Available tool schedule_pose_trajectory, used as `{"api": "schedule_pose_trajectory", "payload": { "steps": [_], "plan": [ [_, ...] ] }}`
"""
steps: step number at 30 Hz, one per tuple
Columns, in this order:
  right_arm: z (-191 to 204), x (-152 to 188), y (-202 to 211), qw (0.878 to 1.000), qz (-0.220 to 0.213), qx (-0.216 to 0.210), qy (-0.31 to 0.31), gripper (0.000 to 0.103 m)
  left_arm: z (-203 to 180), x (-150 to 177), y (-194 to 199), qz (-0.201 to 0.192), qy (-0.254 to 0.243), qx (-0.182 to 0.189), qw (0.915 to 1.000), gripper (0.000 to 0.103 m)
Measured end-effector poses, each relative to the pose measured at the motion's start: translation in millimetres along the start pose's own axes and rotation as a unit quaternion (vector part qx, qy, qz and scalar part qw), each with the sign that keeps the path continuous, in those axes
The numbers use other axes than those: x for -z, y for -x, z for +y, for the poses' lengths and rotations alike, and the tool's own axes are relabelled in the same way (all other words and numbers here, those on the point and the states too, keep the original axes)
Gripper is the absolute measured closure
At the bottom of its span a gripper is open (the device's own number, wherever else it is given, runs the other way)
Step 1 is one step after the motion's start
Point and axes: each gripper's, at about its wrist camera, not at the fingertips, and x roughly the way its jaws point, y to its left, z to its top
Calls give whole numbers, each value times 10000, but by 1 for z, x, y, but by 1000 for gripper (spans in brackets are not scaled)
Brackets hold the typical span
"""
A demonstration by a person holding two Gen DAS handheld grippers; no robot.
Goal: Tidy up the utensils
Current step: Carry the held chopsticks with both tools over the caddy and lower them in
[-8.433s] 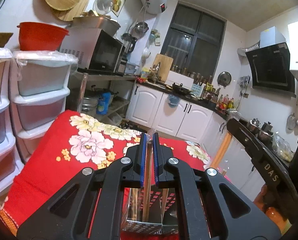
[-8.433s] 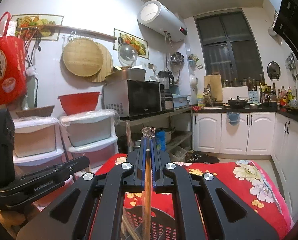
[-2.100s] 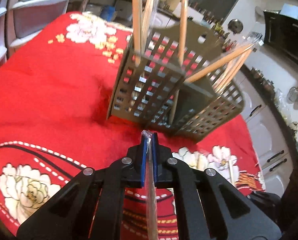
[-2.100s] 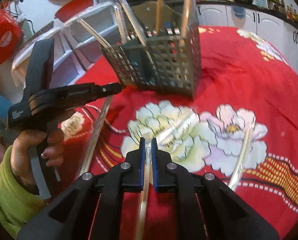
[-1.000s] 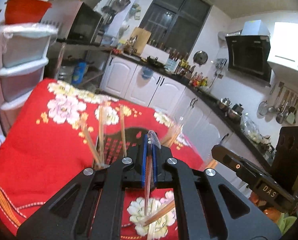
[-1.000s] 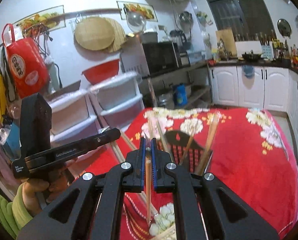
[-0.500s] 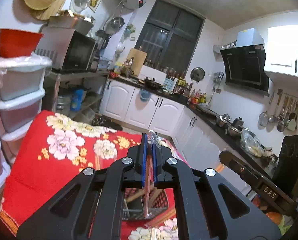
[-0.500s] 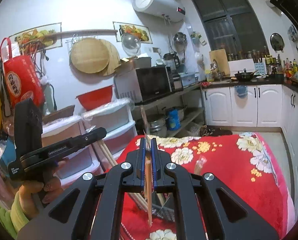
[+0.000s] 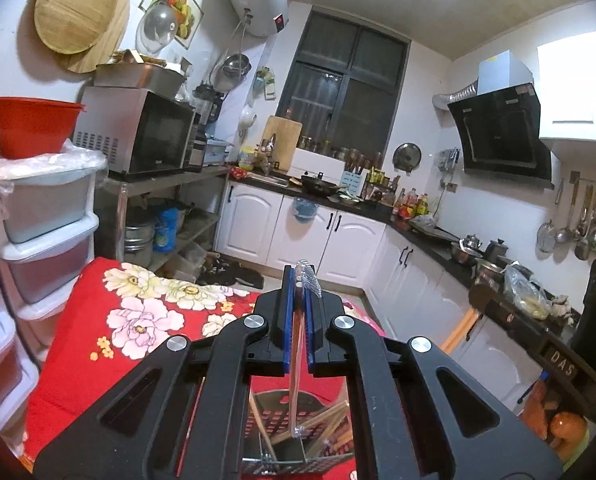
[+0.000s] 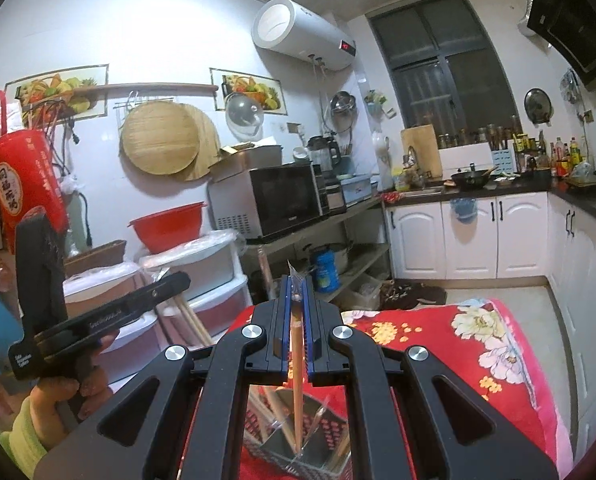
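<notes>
Caddy [image 9: 282, 432] sits directly under both grippers, compartments crowded w/ leaning chopsticks [image 9: 318, 424] crossing the openings; little free slot room. Right view: same, sticks [image 10: 276, 408] slant across the caddy [image 10: 310, 444]. Red cloth [image 9: 98, 360] bare to the left & beyond caddy, open passage. Drawer stack [image 9: 38, 216] walls off the left edge. Left gripper [image 10: 178, 280] near right one's left side.

You have two grippers in view, the left gripper [image 9: 296, 320] and the right gripper [image 10: 296, 320], each clamping one wrapped chopstick pair [image 9: 297, 360]. One perforated holder [image 9: 276, 424] sits below; its contents cannot be counted reliably.
</notes>
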Motion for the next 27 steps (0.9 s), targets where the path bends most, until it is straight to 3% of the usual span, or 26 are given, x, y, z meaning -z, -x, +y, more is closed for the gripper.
{"api": "schedule_pose_trajectory", "payload": {
  "steps": [7,27],
  "plan": [
    [-13,17,-14,9996,81,263,-42,98,8,22,-15,284,61,-62,9996,102],
    [-35,75,-34,9978,208,276,-560,97,12,74,-38,555,220,-149,9981,102]
  ]
}}
